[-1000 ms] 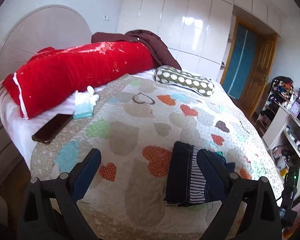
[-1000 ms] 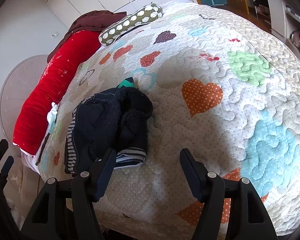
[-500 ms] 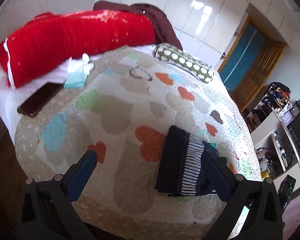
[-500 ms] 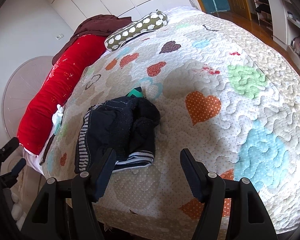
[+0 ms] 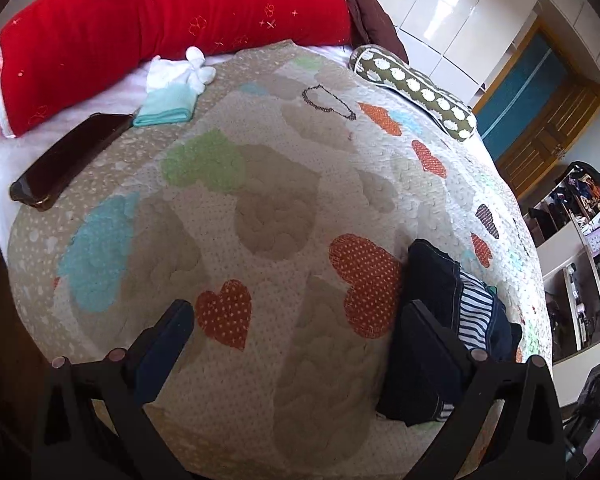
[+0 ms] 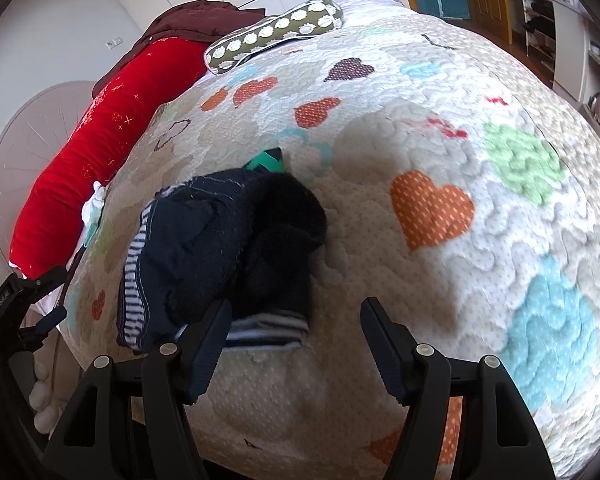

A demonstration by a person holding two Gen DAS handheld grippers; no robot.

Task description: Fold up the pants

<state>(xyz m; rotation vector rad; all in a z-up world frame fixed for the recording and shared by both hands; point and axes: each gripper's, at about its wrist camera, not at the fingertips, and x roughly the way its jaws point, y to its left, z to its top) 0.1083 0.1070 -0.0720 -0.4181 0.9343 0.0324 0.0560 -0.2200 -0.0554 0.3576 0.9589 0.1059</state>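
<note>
The dark navy pants (image 6: 220, 248) with a striped lining lie in a crumpled heap on the heart-patterned quilt (image 6: 432, 152), near the bed's front edge. In the left wrist view the pants (image 5: 440, 280) sit at the lower right, partly behind my right-hand finger. My left gripper (image 5: 296, 320) is open and empty above the quilt (image 5: 260, 208), to the left of the pants. My right gripper (image 6: 296, 316) is open and empty, its left finger in front of the heap's near edge; I cannot tell if it touches.
A long red pillow (image 5: 160, 16) and a green dotted bolster (image 5: 416, 88) lie at the head of the bed. A dark phone (image 5: 68, 160) and a folded teal cloth (image 5: 168, 100) lie at the left. Shelves (image 5: 576, 248) and a wooden door (image 5: 540, 120) stand to the right.
The left gripper has moved forward and tilted down over the bed, so the quilt fills its view. The right gripper has drawn slightly closer to the pants. Both stay open.
</note>
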